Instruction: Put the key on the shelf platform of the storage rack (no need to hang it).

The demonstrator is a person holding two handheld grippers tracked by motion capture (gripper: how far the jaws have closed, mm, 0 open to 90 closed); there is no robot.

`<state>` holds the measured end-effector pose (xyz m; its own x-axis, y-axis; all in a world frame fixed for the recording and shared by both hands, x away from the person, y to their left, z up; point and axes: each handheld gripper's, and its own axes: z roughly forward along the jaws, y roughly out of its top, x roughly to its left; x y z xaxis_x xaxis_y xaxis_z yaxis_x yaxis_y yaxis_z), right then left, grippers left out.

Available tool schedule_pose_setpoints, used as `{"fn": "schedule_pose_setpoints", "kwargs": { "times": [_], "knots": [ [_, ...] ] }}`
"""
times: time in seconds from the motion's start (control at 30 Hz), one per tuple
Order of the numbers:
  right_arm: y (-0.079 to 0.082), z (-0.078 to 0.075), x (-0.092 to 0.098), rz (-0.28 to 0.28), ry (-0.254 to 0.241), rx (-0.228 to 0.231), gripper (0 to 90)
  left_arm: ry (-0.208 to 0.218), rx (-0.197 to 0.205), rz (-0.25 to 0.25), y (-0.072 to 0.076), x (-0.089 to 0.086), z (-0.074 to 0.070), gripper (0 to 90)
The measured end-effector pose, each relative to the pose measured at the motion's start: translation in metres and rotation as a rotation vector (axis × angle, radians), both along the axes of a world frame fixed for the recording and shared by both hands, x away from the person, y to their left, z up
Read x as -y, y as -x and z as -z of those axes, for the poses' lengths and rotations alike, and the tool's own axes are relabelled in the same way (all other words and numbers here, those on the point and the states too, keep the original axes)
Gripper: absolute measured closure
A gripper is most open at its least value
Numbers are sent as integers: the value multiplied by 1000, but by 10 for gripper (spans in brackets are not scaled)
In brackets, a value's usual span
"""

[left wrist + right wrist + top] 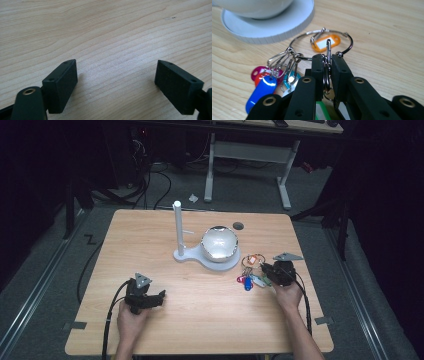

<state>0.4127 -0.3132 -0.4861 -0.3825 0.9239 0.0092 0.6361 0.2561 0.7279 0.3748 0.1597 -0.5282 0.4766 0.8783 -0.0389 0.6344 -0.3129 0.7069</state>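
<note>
A bunch of key tags on a large metal ring (322, 43) lies on the wooden table (200, 295) right of the white stand. Orange (325, 43), blue (260, 91), pink and red tags hang from it by clips. My right gripper (327, 58) is shut on a metal clip of the ring; in the high view it (267, 269) sits at the bunch (251, 272). My left gripper (159, 296) rests at the near left, and in its own view it (116, 75) stands open over bare wood.
A white stand (207, 252) with a round base, a shiny dome (219, 242) and a tall upright post (177, 225) sits mid-table. A dark round hole (238, 225) marks the far side. The stand's base rim (284, 25) lies just beyond the ring.
</note>
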Motion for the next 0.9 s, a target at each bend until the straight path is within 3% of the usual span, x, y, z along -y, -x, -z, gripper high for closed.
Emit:
{"fn": "schedule_pose_setpoints", "kwargs": {
  "times": [0.3,0.5,0.63,0.9],
  "knots": [
    [5,-25,2,-17,-35,57,819,0,0,0,0,0,0,189],
    [8,-39,3,-35,-30,84,818,0,0,0,0,0,0,188],
    [10,-46,7,-29,-61,89,818,0,0,0,0,0,0,188],
    [17,-62,13,-45,-64,112,818,0,0,0,0,0,0,188]
  ]
}}
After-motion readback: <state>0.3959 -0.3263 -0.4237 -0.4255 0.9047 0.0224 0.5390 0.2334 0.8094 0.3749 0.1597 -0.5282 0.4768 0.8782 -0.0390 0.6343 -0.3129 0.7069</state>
